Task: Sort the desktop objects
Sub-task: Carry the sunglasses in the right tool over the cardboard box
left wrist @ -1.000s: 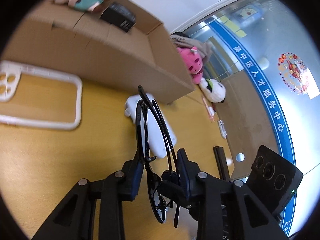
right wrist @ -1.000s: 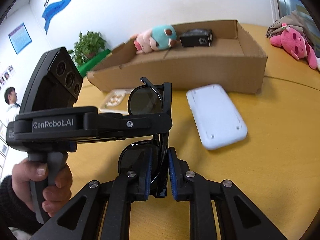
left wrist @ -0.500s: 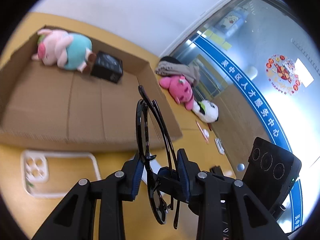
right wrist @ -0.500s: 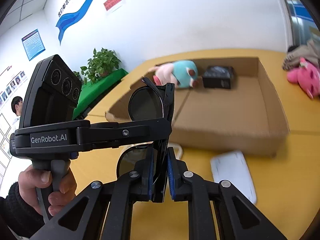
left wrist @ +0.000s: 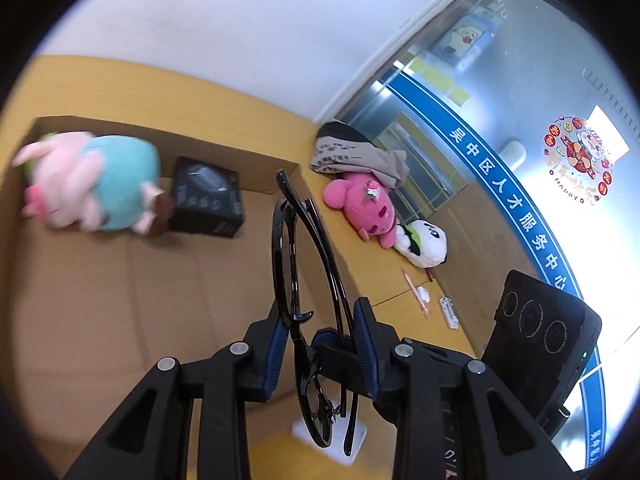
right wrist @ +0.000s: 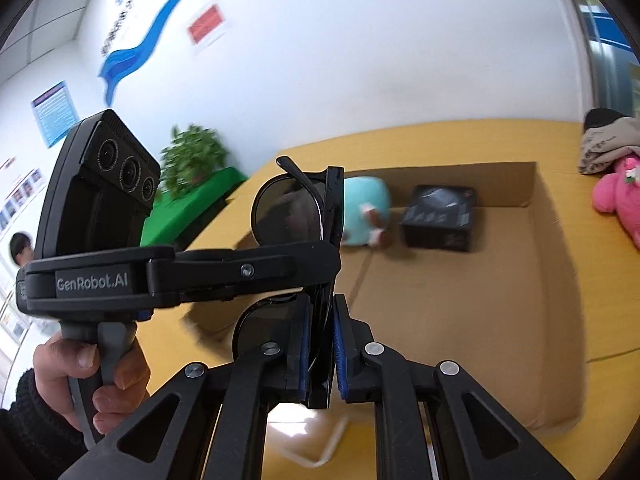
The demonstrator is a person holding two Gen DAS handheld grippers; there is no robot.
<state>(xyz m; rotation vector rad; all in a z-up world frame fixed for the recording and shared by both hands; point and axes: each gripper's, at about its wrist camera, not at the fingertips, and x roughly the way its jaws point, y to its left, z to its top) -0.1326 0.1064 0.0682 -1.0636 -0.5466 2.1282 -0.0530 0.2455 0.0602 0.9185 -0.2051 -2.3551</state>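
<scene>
Both grippers hold one pair of folded black sunglasses (left wrist: 286, 264) in the air over the open cardboard box (left wrist: 92, 300). My left gripper (left wrist: 320, 344) is shut on the glasses at the bridge and folded arms. My right gripper (right wrist: 320, 344) is shut on the folded arms of the sunglasses (right wrist: 288, 212); the left gripper (right wrist: 320, 258) crosses in front of it from the left. In the box lie a pink and teal plush pig (left wrist: 92, 184) and a small black box (left wrist: 208, 200).
A pink plush (left wrist: 364, 208), a panda plush (left wrist: 424, 242), a folded cloth (left wrist: 356, 156) and pens (left wrist: 416, 292) lie on the yellow table right of the box. A white flat device (left wrist: 360, 440) lies below the grippers. A potted plant (right wrist: 192, 160) stands far left.
Both grippers rose and moved forward with the sunglasses, from above the table in front of the box to above the box's inside. The white device and phone case dropped out of view.
</scene>
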